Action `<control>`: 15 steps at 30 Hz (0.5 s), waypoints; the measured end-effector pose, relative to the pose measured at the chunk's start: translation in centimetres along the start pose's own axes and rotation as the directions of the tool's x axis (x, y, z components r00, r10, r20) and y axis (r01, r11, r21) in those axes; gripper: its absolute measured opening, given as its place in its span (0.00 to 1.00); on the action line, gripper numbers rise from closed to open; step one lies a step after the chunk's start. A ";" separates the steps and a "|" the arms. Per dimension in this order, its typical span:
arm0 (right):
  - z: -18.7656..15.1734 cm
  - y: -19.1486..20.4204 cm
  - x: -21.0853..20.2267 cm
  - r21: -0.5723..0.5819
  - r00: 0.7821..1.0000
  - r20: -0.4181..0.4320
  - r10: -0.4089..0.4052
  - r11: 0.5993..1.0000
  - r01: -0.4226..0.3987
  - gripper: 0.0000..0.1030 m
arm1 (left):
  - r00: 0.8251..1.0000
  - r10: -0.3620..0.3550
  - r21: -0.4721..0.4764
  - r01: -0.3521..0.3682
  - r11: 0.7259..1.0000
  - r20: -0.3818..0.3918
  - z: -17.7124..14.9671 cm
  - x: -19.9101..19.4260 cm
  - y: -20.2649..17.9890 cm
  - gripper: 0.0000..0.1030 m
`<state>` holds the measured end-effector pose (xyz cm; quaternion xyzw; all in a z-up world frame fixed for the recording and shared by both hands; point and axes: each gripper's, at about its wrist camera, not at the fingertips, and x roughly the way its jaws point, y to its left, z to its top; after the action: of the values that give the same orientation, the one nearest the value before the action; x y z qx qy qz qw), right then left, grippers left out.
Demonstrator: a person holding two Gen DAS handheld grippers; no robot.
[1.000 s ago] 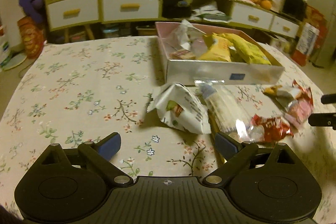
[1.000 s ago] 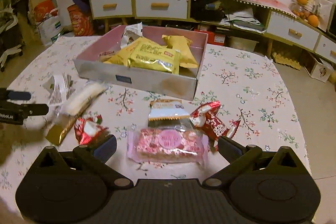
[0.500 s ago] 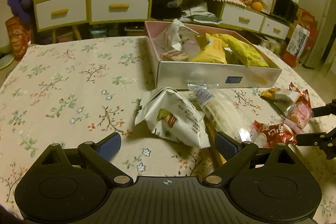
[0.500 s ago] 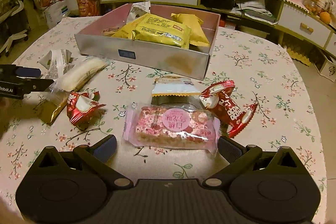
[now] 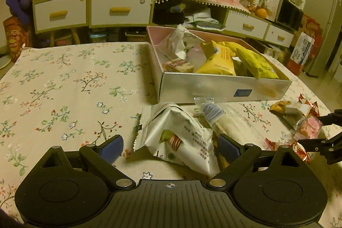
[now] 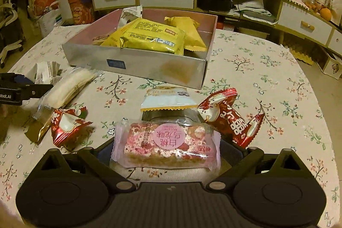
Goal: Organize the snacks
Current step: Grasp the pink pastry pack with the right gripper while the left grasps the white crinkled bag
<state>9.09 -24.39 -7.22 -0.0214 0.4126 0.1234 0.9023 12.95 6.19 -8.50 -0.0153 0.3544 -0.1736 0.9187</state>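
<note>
Since 1 second ago, moved in: left gripper (image 5: 170, 147) open around white snack packet (image 5: 179, 138), right gripper (image 6: 166, 153) open around pink snack bar (image 6: 166, 143), mid-desk before silver box (image 6: 136, 62). Grasps look imminent.

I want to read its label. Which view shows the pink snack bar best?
The right wrist view: the pink snack bar lies close, front and centre, label facing the camera. The left wrist view shows it only small at the right edge.

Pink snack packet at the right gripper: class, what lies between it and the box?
In the right wrist view, one white packet with a gold zigzag edge lies between the pink packet and the box.
</note>
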 end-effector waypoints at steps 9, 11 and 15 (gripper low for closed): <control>0.2 -0.3 -0.1 0.003 1.000 0.012 -0.001 1.000 0.001 0.60 | 1.000 0.011 0.008 -0.011 1.000 0.006 0.1 0.2 -0.3 0.70; 0.2 -0.4 -0.1 0.003 1.000 0.012 -0.001 1.000 0.001 0.59 | 1.000 0.010 0.012 -0.010 1.000 0.005 0.1 0.1 -0.4 0.61; 0.3 -0.4 -0.2 -0.001 1.000 0.013 0.000 1.000 0.000 0.56 | 1.000 0.013 -0.002 -0.013 1.000 0.004 0.3 -0.1 -0.3 0.53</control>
<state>9.28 -24.78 -6.93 -0.0208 0.4065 0.1238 0.9050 13.01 5.94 -8.20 -0.0140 0.3530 -0.1672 0.9205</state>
